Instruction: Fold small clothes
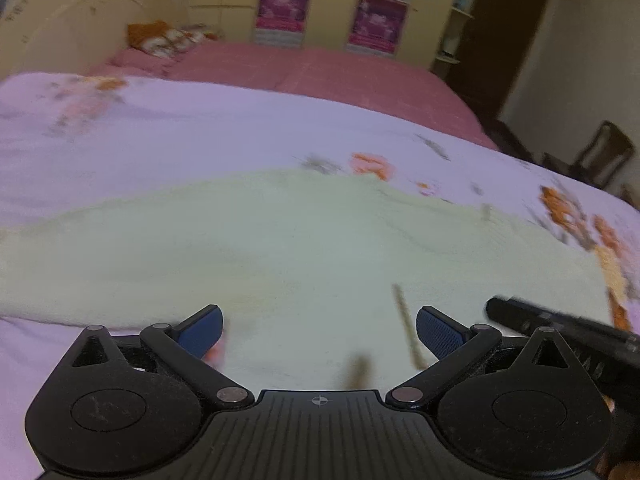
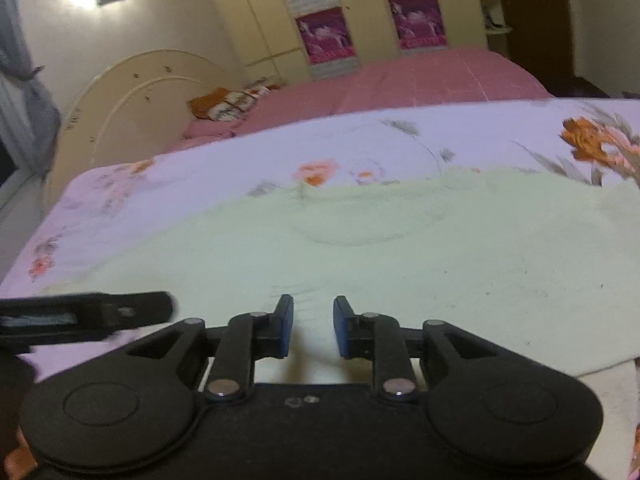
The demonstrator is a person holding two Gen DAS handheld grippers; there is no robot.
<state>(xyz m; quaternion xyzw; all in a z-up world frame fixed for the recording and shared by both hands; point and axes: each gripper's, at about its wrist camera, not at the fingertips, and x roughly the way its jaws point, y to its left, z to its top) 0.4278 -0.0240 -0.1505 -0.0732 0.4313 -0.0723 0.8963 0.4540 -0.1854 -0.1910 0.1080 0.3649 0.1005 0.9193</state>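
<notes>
A pale green garment (image 1: 280,248) lies spread flat on the floral lilac sheet (image 1: 160,128); it also shows in the right wrist view (image 2: 400,248). My left gripper (image 1: 319,332) is wide open and empty, low over the garment's near edge. My right gripper (image 2: 313,330) is partly open with nothing between its blue pads (image 2: 342,328), also over the near edge. The right gripper's finger shows at the right of the left wrist view (image 1: 560,328); the left gripper's finger shows at the left of the right wrist view (image 2: 88,312).
A pink bedspread (image 1: 320,72) covers the bed behind the sheet, with a patterned pillow (image 1: 164,38) by the cream headboard (image 1: 60,20). Wardrobes with pink posters (image 1: 284,4) stand behind. A wooden chair (image 1: 600,156) stands at the right.
</notes>
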